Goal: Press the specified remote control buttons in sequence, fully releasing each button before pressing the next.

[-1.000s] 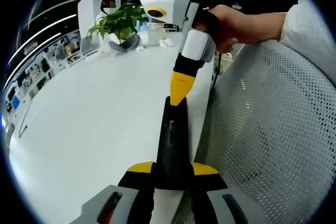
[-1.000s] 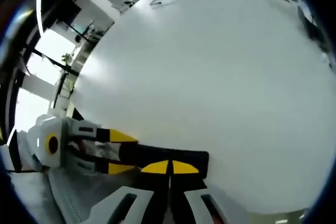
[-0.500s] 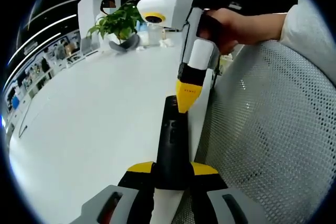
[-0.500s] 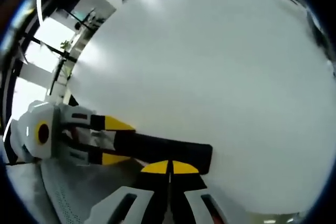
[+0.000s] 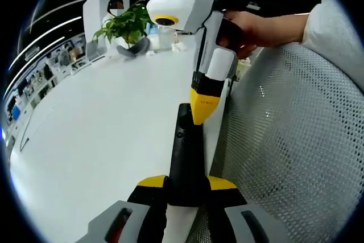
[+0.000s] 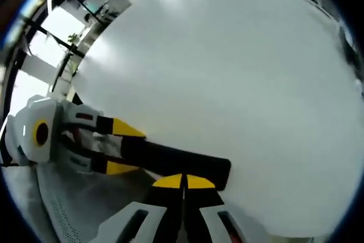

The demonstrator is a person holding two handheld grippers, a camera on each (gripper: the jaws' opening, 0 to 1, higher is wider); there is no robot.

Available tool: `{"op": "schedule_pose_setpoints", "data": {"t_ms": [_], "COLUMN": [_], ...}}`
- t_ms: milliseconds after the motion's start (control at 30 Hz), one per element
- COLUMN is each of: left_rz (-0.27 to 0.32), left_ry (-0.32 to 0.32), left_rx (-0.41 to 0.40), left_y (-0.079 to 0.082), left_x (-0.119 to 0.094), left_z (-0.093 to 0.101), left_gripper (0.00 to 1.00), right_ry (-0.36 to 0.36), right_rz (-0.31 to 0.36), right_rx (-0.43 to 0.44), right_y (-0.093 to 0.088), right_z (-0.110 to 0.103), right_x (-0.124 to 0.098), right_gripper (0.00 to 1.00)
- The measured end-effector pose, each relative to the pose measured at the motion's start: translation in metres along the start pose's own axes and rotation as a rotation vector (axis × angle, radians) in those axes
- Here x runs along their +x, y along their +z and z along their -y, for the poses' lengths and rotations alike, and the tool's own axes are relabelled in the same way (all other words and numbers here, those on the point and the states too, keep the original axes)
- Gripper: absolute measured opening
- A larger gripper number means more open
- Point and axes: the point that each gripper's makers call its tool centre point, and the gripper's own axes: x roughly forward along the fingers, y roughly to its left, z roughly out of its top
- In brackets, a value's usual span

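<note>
Black remote control (image 5: 186, 160) lies along tabletop (image 5: 102, 129) edge, near end clamped in left claw (image 5: 186, 189), far end pointing to 12 o'clock. Right claw (image 5: 203, 106), jaws pressed together w/ nothing between, yellow tip at the remote's far end; contact vs. just above: cannot tell. A hand (image 5: 250, 27) grips its handle at 1 o'clock. Right gripper view: remote (image 6: 176, 160) runs 9 to 3 o'clock, left claw (image 6: 122, 149) on its 9 o'clock end. Mesh chair back (image 5: 290, 140) at 3 o'clock, potted plant (image 5: 129, 24) at 11 o'clock, far end of tabletop.
</note>
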Motion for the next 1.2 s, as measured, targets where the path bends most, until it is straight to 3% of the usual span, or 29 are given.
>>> {"op": "schedule_pose_setpoints", "data": {"t_ms": [233,467,867,1200], "left_rz": [0.001,0.003,0.002,0.004], "left_ry": [-0.001,-0.003,-0.005,-0.007], "left_rx": [0.002,0.014,0.023,0.021], "left_y": [0.0,-0.0003,-0.0005,-0.0003], "left_x": [0.0001,-0.0001,-0.0008,-0.0005], "left_z": [-0.0001,0.0007,0.0021,0.003], "left_gripper": [0.25,0.25,0.24,0.24], "right_ry": [0.007,0.062,0.037,0.032], "right_rz": [0.004,-0.001,0.037,0.029], "right_rx": [0.019,0.142,0.112,0.107], "right_y": [-0.0001,-0.0001,0.0058,0.005], "right_z": [0.0004,0.0009,0.0004,0.0011], "right_x": [-0.0008,-0.0023,-0.0049,-0.0031], "right_gripper": [0.0,0.0,0.0,0.0]}}
